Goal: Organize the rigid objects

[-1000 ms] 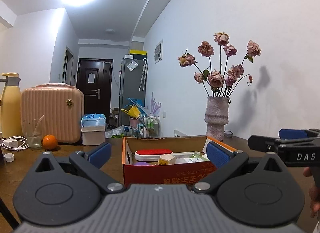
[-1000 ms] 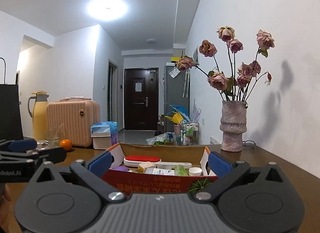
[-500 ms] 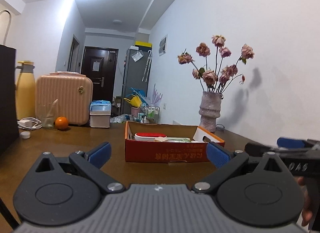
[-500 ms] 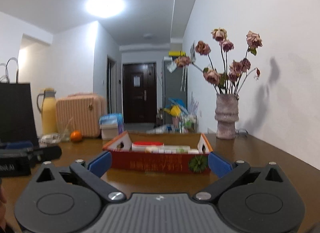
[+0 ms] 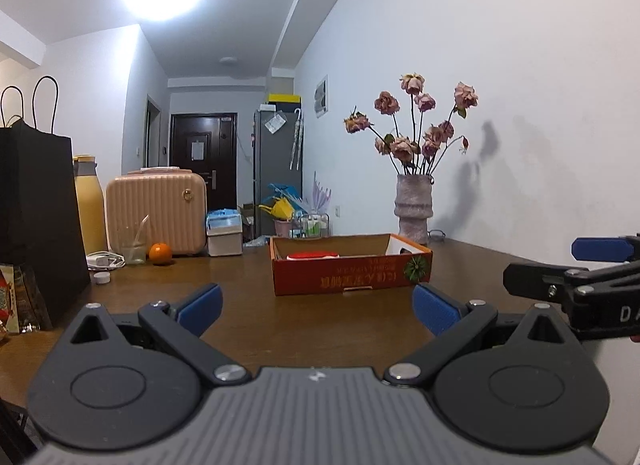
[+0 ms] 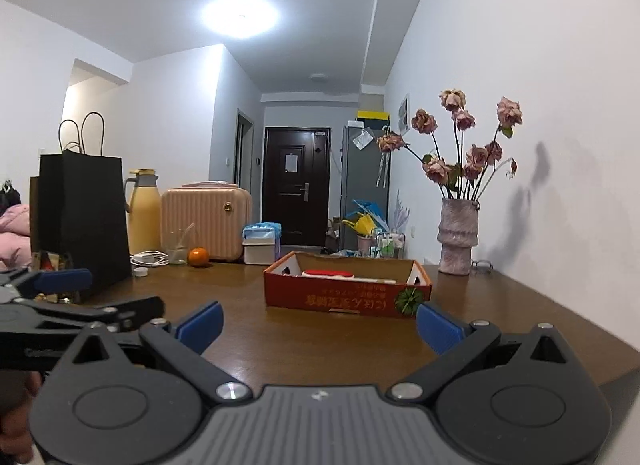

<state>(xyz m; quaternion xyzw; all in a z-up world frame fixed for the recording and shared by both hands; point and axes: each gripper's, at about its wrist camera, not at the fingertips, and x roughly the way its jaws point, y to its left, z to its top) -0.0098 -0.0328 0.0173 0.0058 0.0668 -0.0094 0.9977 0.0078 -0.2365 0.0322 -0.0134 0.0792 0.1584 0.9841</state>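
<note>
Mid-table on the brown wooden tabletop (image 5: 320,329) sits a shallow red cardboard box (image 5: 351,275), well ahead of both grippers, bare wood between. Inside: a flat white container with a red lid (image 5: 313,255); other contents mostly hidden by the wall. Front wall carries yellow printed characters, upside down, unreadable, beside a green starburst sticker (image 6: 409,298). Left gripper (image 5: 316,301) jaws wide apart, empty; right gripper (image 6: 318,323) likewise spread, empty. Table's right edge runs along the white wall. Far right of the box, a mottled pink vase of dried roses (image 6: 458,241); left, a black paper bag (image 6: 84,221), an orange (image 5: 160,253), a ribbed peach suitcase (image 5: 157,215).
</note>
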